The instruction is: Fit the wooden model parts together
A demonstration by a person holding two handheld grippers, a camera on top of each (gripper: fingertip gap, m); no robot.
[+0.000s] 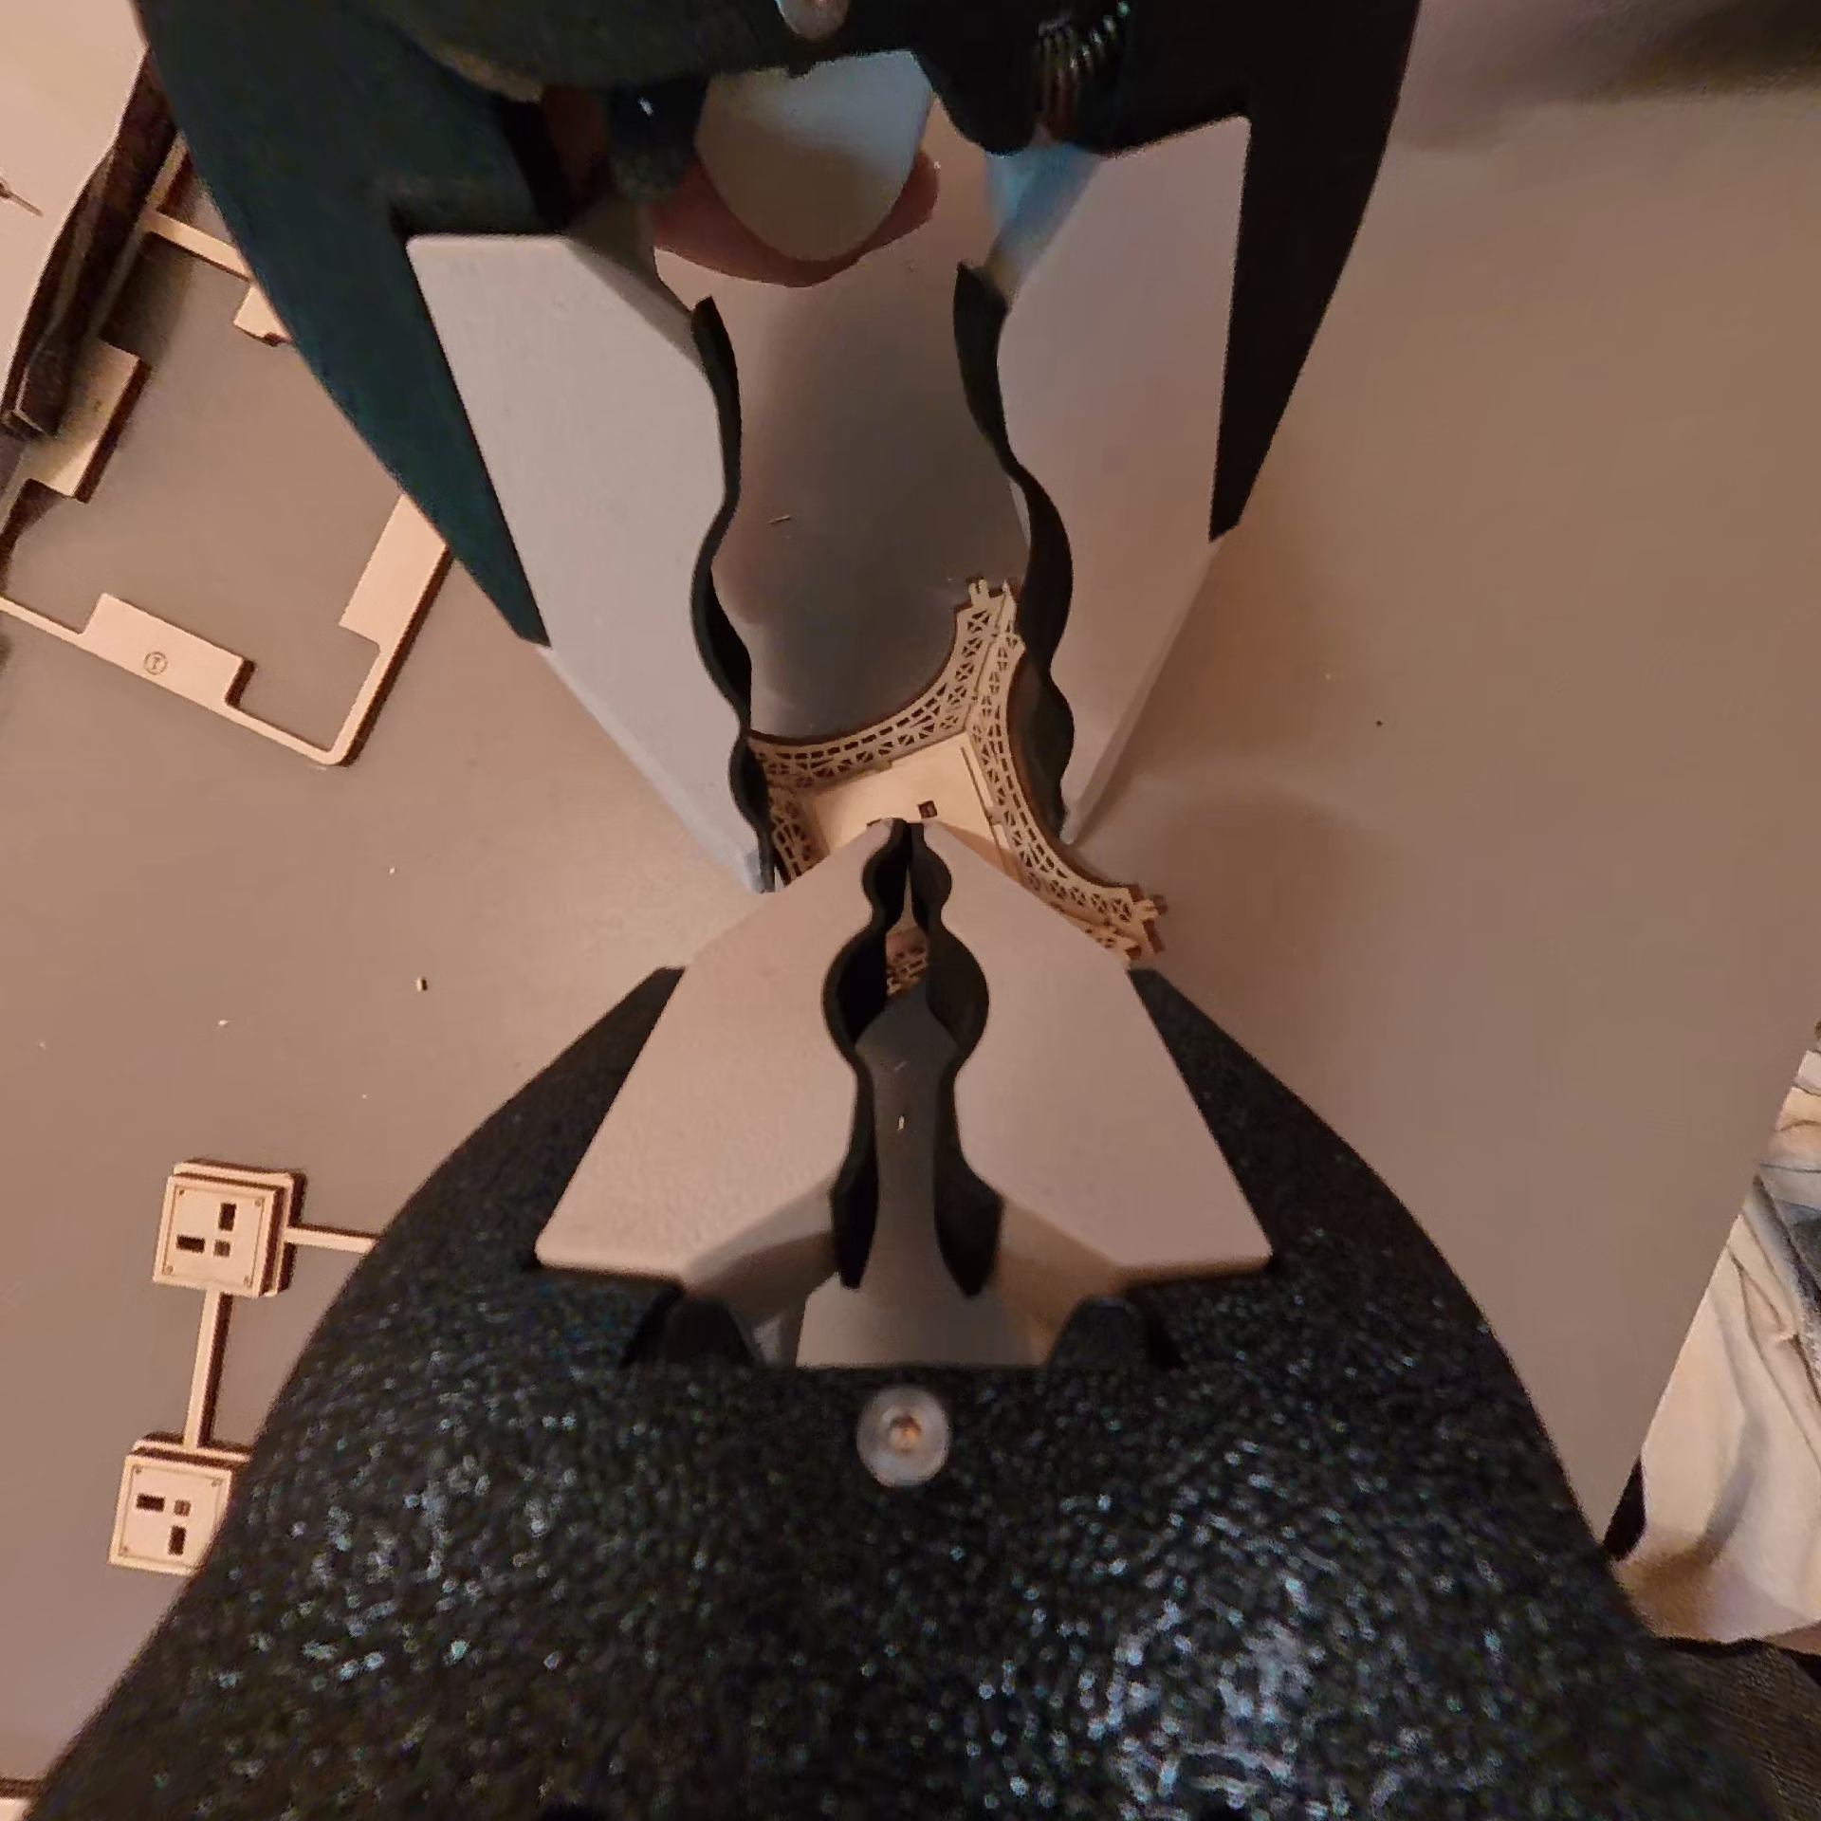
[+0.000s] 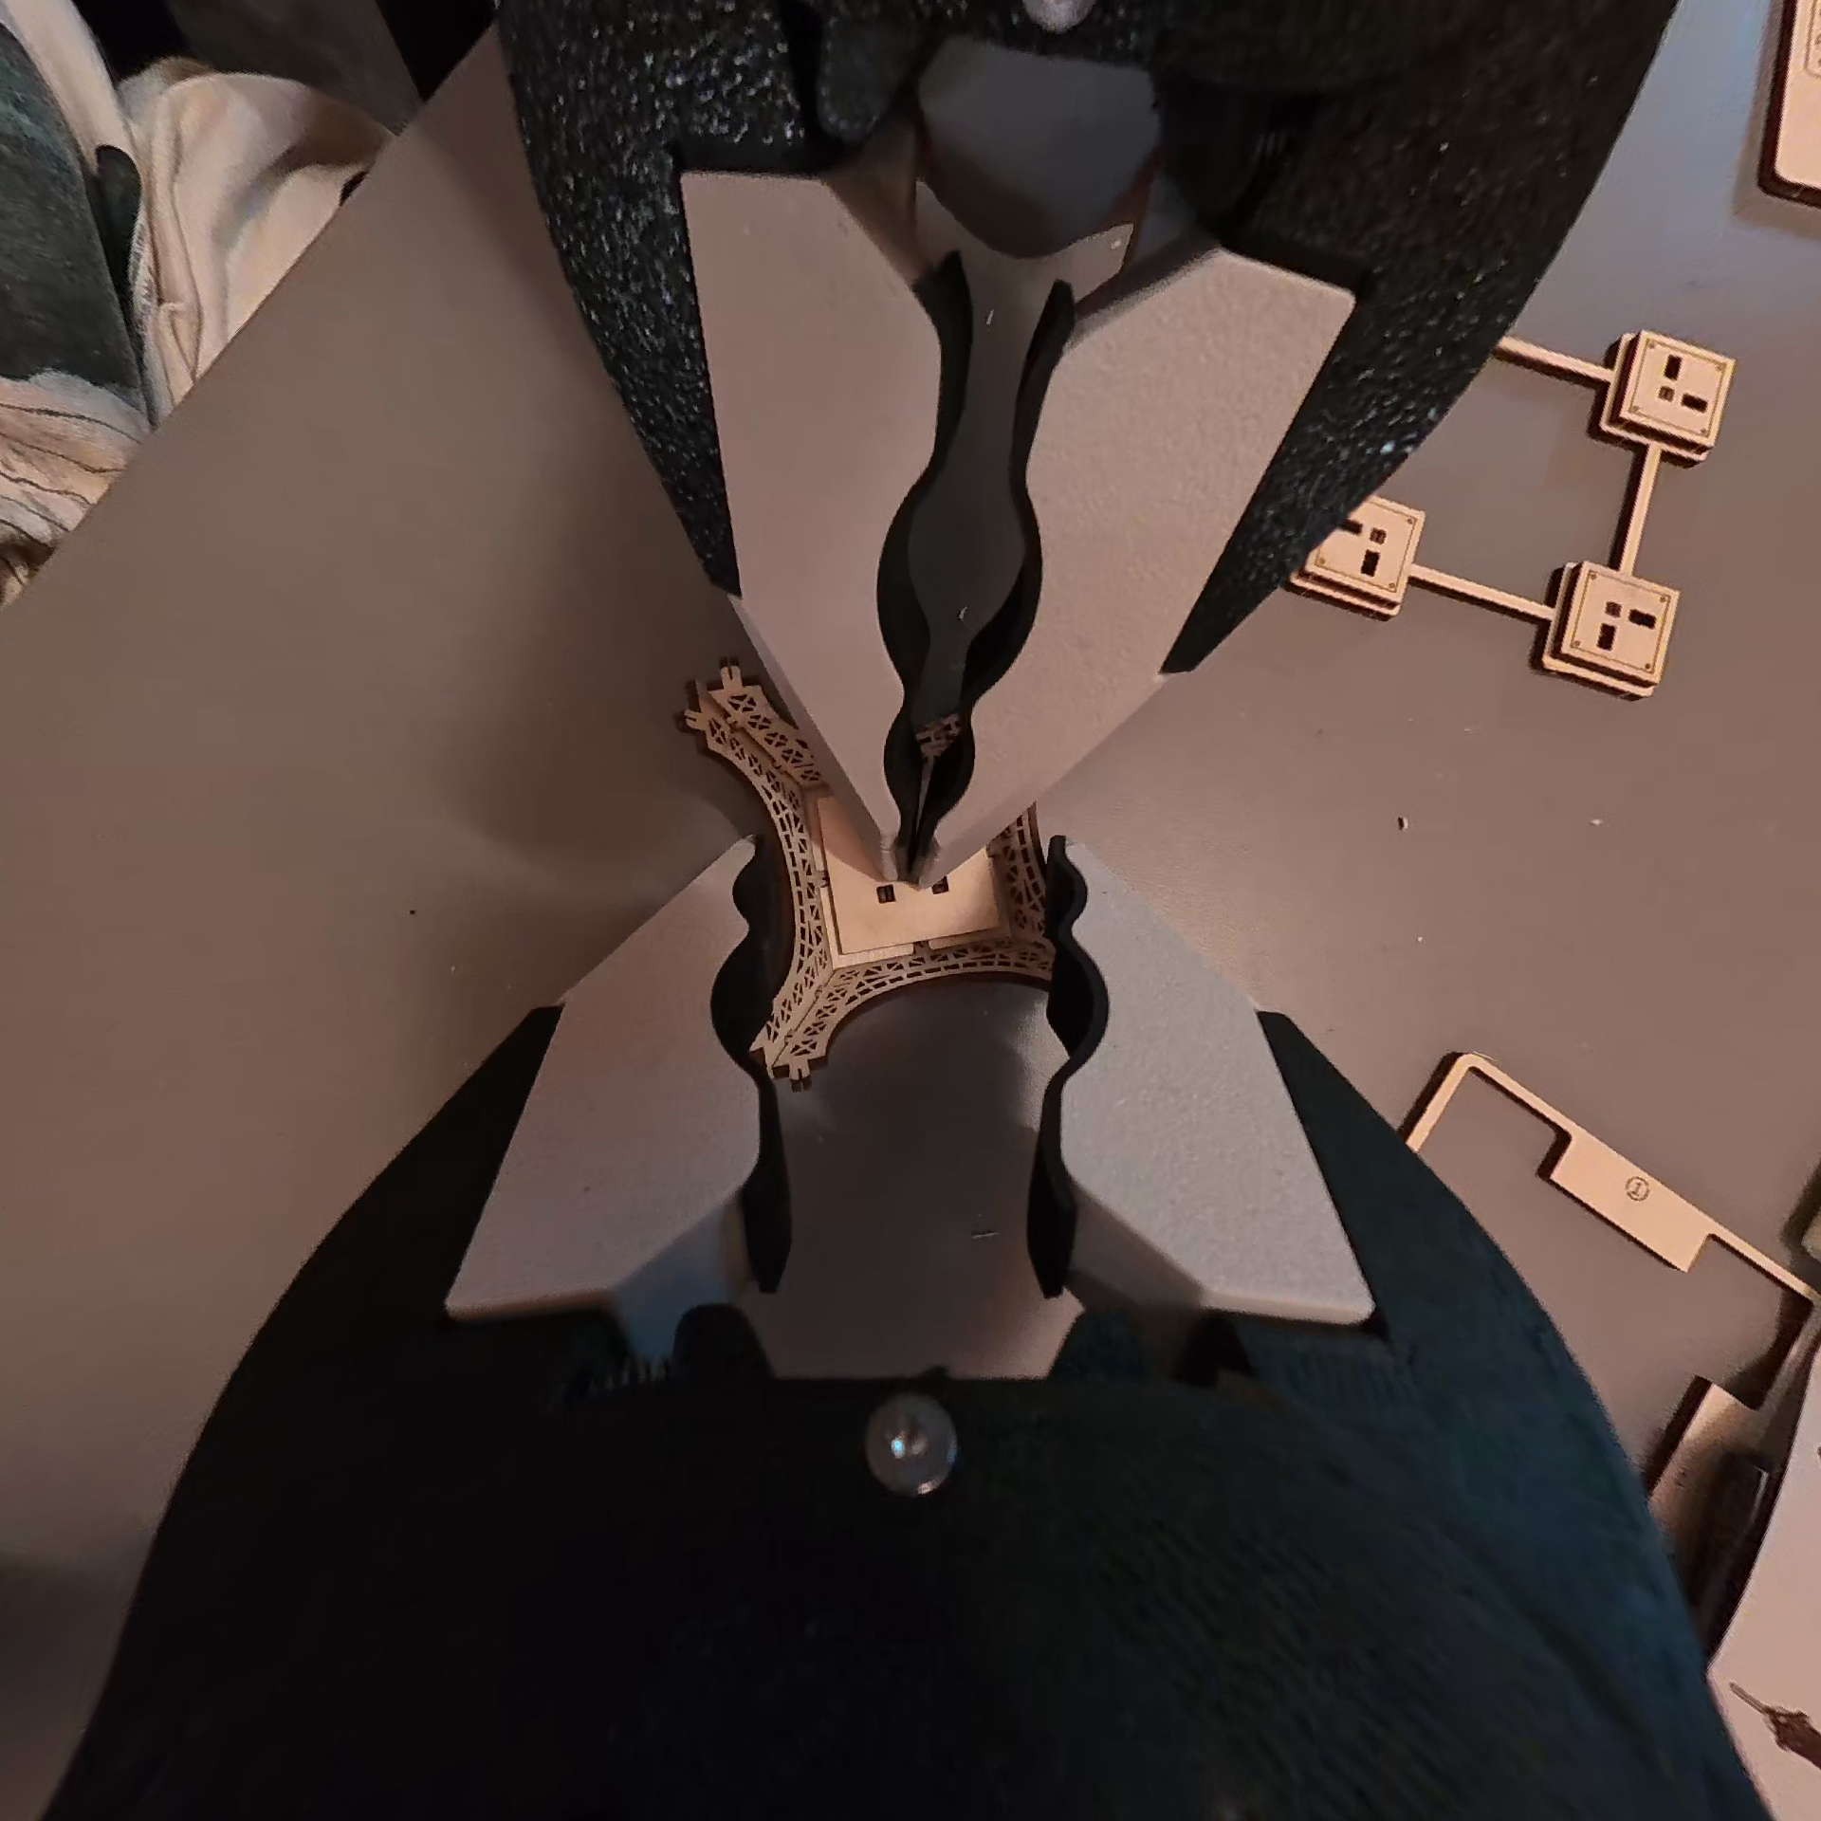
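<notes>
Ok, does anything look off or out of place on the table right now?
Nothing serious. The tower base sits upright between the right gripper fingers, while the left gripper pinches a thin part over its top plate. Only small wood crumbs lie scattered on the table.

Most likely a home hobby corner — not a lab or workshop. Plain grey tabletop [image 1: 414,887], dimly and warmly lit, strewn with tiny wood crumbs. Laser-cut plywood kit pieces lying about: an emptied offcut sheet [image 1: 212,631] with stepped cut-outs, a sprue of small square blocks [image 2: 1616,522] joined by thin strips, and a latticed tower base [image 2: 916,916] in the middle. Beyond the table edge, rumpled pale fabric [image 2: 197,217] resembling bedding or clothes — a domestic touch. More crumpled cloth [image 1: 1764,1281] at the opposite side. At one corner, the edge of a printed card or sheet [image 2: 1784,99], only partly seen.
</notes>
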